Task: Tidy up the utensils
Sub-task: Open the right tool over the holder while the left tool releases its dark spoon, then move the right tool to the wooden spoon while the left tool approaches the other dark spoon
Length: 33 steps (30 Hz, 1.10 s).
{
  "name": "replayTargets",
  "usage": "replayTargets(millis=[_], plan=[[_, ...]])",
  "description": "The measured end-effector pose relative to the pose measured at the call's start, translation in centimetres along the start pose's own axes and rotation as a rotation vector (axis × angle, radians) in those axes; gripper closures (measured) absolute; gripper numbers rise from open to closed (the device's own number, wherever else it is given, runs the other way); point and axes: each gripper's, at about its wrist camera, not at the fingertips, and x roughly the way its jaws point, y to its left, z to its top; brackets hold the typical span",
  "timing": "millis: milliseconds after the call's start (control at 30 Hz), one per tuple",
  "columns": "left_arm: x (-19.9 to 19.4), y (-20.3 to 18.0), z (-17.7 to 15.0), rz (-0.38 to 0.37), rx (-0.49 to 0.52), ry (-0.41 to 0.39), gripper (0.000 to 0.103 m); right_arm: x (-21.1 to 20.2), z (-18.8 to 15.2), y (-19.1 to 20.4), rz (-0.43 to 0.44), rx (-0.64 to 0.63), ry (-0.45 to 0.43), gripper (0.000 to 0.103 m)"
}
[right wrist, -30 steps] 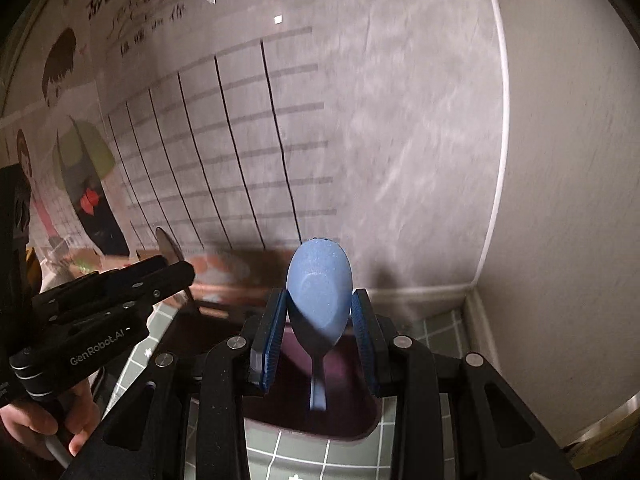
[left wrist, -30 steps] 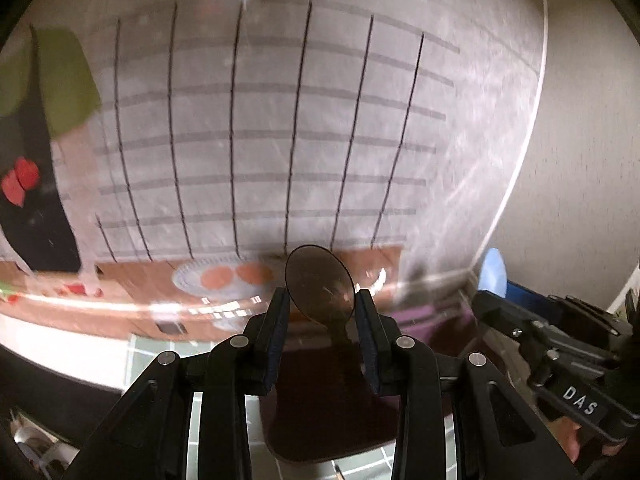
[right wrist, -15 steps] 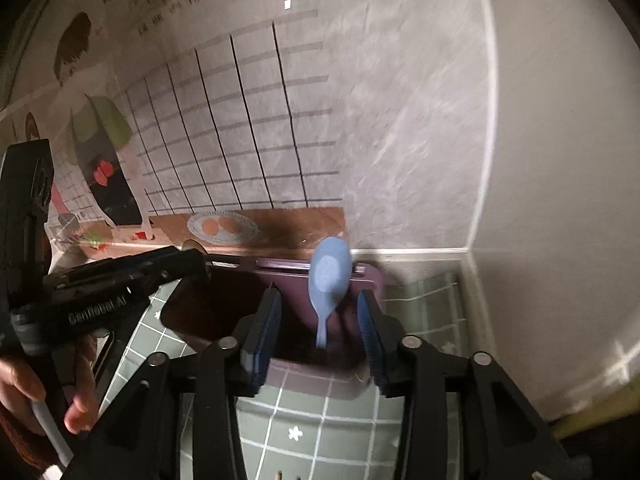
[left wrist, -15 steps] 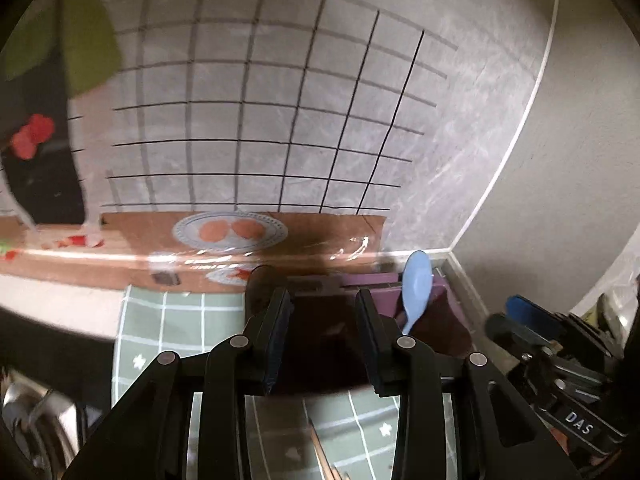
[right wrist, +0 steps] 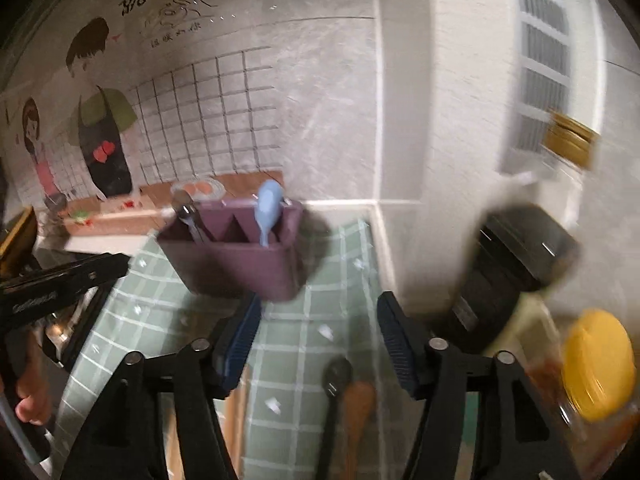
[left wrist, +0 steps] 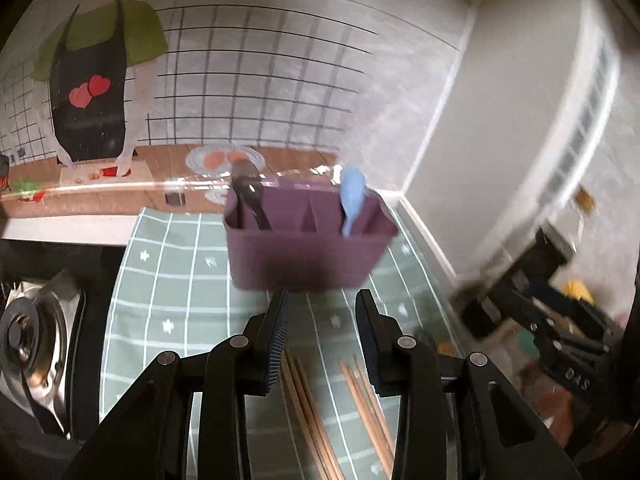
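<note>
Left wrist view shows me my left gripper point(left wrist: 320, 336) spread and empty near the purple caddy point(left wrist: 308, 256). My right gripper point(right wrist: 318, 344) gapes empty too; the blue spoon point(right wrist: 267, 204) stands in the caddy.

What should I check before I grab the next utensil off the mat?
1. Left tongs open, nothing held: ok.
2. Right tongs open, nothing held: ok.
3. Blue spoon standing in caddy, right slot: ok.
4. Metal spoon in left slot: ok.
5. Chopsticks lying on mat beneath left tongs: ok.
6. Dark spoon and wooden spoon below right tongs, blurred, whether touching: cannot tell.
</note>
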Motion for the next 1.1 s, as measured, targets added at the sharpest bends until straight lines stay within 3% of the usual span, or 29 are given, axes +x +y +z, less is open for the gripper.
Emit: replayTargets(millis=[267,300,433,567,800,1100], plan=[[-0.7,-1.3,-5.7,-0.012,-0.036,0.083,0.068,-1.0,-5.6,-1.8,-0.029,0.004,0.073,0.041],[-0.7,-1.2,-6.4,-0.007,-0.046,0.097,0.068,-0.7,-6.3,-2.0,-0.029,0.006,0.091,0.044],[-1.0,-0.3,-8.4,0.012,-0.093,0.130,0.068,1.3,-8.9,-2.9,-0.005,0.019,0.180,0.070],[-1.2,0.5,-9.6,0.026,-0.130,0.150,0.068,3.5,-10.7,-3.4,0.018,0.033,0.255,0.071],[-1.7,1.0,-10.2,0.046,-0.147,0.150,0.068,6.4,-10.4,-2.7,0.039,0.001,0.288,0.075],[-1.9,1.4,-10.2,0.049,-0.149,0.152,0.068,9.5,-9.4,-2.8,-0.014,-0.002,0.300,0.075]])
